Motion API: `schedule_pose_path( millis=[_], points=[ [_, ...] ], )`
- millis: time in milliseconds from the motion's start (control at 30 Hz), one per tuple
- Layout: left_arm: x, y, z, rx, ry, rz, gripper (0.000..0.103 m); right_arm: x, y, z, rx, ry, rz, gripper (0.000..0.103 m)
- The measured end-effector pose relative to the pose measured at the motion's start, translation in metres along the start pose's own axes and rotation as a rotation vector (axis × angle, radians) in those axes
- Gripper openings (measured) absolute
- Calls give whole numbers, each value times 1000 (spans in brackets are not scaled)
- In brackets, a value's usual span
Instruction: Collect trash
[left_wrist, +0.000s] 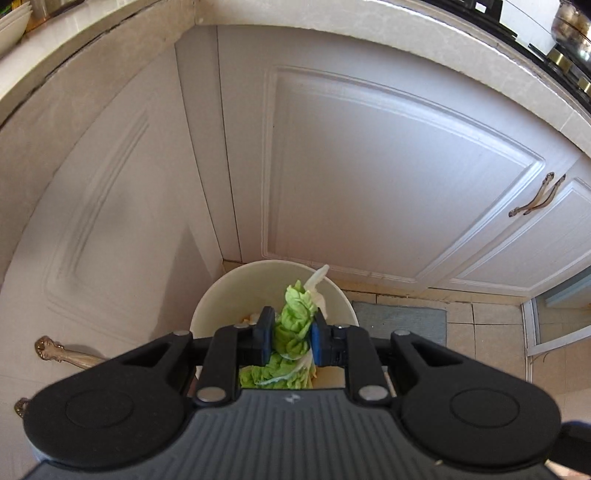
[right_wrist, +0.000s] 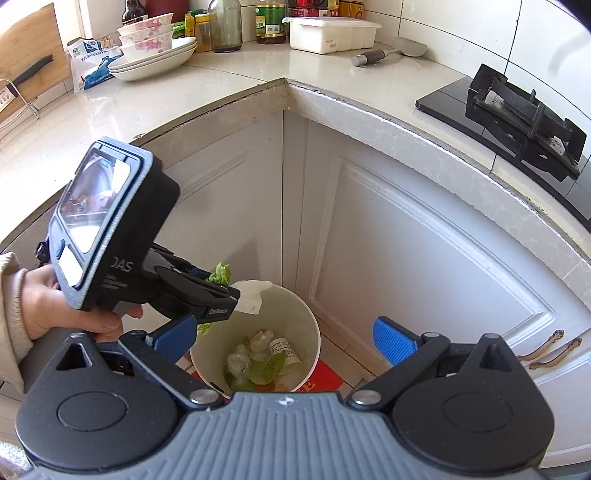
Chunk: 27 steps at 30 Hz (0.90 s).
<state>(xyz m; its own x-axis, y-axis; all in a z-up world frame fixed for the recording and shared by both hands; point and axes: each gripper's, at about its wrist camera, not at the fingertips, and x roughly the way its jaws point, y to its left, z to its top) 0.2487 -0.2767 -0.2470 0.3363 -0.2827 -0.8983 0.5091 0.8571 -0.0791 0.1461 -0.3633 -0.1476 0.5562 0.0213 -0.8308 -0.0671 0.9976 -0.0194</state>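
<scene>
A green lettuce leaf with a white stalk sits pinched between the blue pads of my left gripper, right over the mouth of a white bin. From the right wrist view, a hand holds the left gripper tilted down at the bin's near-left rim, the lettuce leaf sticking out of it. The bin stands on the floor in the cabinet corner and holds leaf scraps, crumpled wrappers and a paper cup. My right gripper hangs open above the bin, with nothing between its fingers.
White cabinet doors with brass handles close in behind the bin. The countertop above carries stacked bowls, bottles and a white box. A black stove is at right. A grey mat lies on the tiled floor.
</scene>
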Motion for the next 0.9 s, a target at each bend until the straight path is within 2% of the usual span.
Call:
schedule_pose_path(
  millis=[167,233,500,600,700,800,900],
  points=[
    [4,3,2,-4,-13,10,49,1,0,2,1,2,-2,103],
    [0,2,2,5,-31,26,71,2,0,2,3,4,-2,103],
    [-30,-3,6,50,-119,46,85,0,-1,5,18,15,-5,103],
    [-48,-1,6,60,-157,42,89,-5,-3,6,39,31,-18,103],
    [-70,0,5,69,-194,69,90,-17,-6,3,72,37,-27,103],
    [-97,4,0,52,-213,60,89,-29,-9,0,129,58,-81,103],
    [-124,3,-6,54,-221,82,90,-39,-9,2,194,66,-143,103]
  ],
)
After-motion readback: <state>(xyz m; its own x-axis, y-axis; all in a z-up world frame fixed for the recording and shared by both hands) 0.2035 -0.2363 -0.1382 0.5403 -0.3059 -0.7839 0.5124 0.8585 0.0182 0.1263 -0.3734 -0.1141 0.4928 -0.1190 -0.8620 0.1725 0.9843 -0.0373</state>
